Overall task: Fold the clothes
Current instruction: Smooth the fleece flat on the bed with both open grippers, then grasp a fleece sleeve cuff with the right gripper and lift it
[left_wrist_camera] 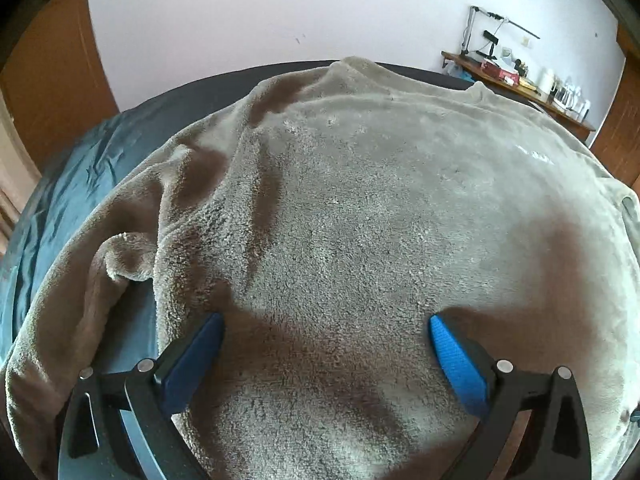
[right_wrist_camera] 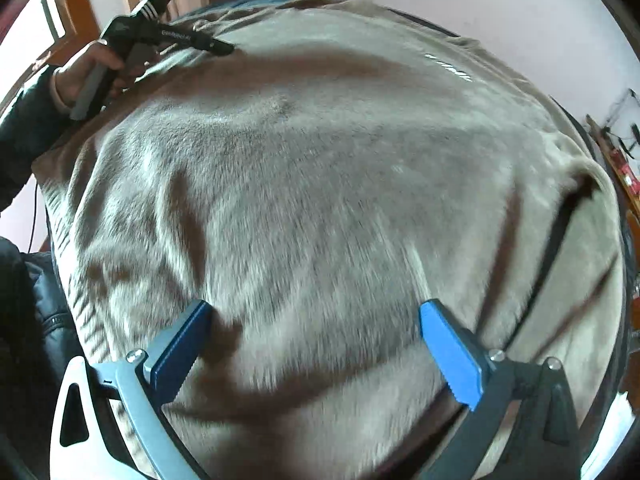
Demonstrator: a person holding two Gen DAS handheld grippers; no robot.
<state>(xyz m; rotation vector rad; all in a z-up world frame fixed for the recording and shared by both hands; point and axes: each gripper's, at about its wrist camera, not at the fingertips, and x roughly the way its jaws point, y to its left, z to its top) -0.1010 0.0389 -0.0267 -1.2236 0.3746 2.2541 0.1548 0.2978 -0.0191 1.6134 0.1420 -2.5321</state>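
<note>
Across the bed (left_wrist_camera: 60, 208) our grey fleece garment (left_wrist_camera: 360, 220) lies spread, rumpled at its left. Left hand-held gripper (left_wrist_camera: 326, 330) and right hand-held gripper (right_wrist_camera: 316, 316) hover released above it; we judge smoothing wrinkles helps any fold.

Daylight, soft shadows, heavy fisheye bend

The grey fleece garment (left_wrist_camera: 360, 208) is evenly lit and sharp in the left wrist view, with dark shadows of the left gripper (left_wrist_camera: 326, 324) cast on it just beyond the fingers. In the right wrist view the same fleece is smeared by motion blur, streaked glare near its far edge, bright window (right_wrist_camera: 24, 20) beyond its far-left corner. Edges curve and darken.
</note>
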